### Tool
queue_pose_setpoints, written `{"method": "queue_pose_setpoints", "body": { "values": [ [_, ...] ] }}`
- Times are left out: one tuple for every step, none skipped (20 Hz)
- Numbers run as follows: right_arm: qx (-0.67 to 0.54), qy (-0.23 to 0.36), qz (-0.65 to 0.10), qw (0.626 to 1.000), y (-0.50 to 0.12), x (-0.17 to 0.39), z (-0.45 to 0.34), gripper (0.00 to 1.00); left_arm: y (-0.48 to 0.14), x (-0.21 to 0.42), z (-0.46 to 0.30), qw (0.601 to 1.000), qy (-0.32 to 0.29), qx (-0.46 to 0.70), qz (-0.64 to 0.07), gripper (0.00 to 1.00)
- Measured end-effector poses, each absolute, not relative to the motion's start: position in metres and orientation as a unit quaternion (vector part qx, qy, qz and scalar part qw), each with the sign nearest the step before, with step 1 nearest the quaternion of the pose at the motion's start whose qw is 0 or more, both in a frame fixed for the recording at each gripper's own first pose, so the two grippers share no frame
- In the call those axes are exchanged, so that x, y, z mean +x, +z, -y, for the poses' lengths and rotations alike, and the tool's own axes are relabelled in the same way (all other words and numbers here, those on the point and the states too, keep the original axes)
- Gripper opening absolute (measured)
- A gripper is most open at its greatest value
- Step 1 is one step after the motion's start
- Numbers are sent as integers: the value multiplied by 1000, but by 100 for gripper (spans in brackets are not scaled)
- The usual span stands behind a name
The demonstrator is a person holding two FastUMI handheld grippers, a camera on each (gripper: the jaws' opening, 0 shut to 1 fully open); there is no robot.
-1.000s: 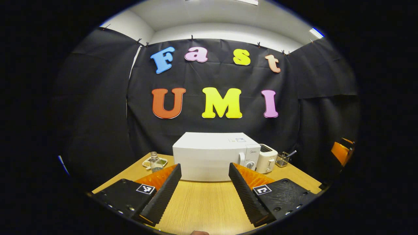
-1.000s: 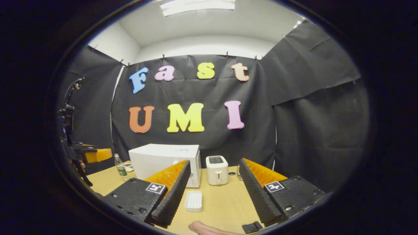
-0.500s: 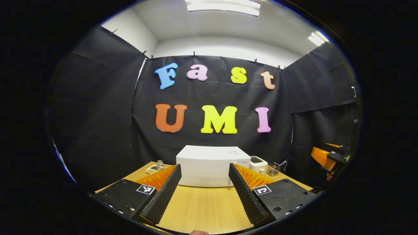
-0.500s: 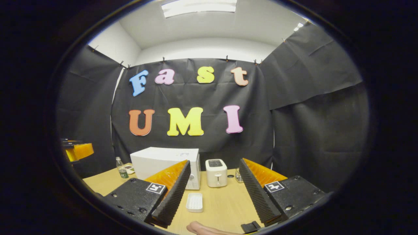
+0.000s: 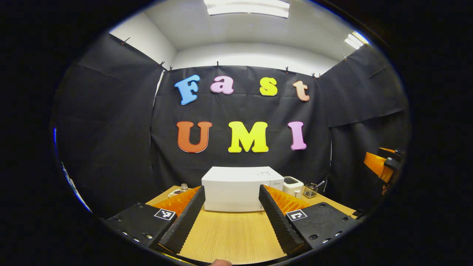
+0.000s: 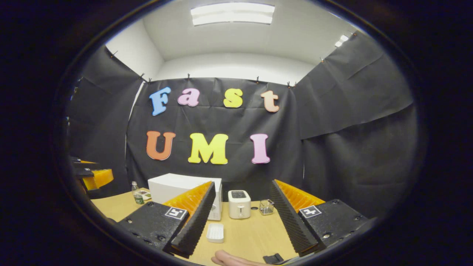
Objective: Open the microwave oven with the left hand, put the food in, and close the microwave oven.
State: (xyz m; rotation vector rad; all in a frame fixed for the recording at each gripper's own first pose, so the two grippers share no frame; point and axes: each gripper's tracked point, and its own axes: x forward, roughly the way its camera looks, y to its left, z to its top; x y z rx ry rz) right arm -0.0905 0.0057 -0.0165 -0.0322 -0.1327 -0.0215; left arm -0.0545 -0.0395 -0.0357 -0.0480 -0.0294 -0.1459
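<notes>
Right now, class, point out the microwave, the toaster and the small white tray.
microwave (image 5: 234, 190): left gripper view, on its closed front face.
toaster (image 6: 239, 205): right gripper view, on its front side.
small white tray (image 6: 215, 233): right gripper view, on its ribbed inside.

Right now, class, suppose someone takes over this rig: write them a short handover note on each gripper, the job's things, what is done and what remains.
Left gripper: open, holding nothing, above the light wooden table, facing the white box-shaped microwave oven.
Right gripper: open, holding nothing, above the same table.
The microwave's door is shut. A small white rectangular tray lies on the table in front of the oven; what it holds cannot be told. A white toaster stands beside the oven, and a plastic bottle on its other side.
Done: nothing.
Left: open the door with the left gripper, put the food in, close the door.
</notes>
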Motion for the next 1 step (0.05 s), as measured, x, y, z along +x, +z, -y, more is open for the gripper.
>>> {"method": "queue_pose_setpoints", "body": {
  "values": [
    [-14,-12,70,997,-12,-92,-4,84,-30,-55,39,997,-73,-24,18,93]
  ]
}}
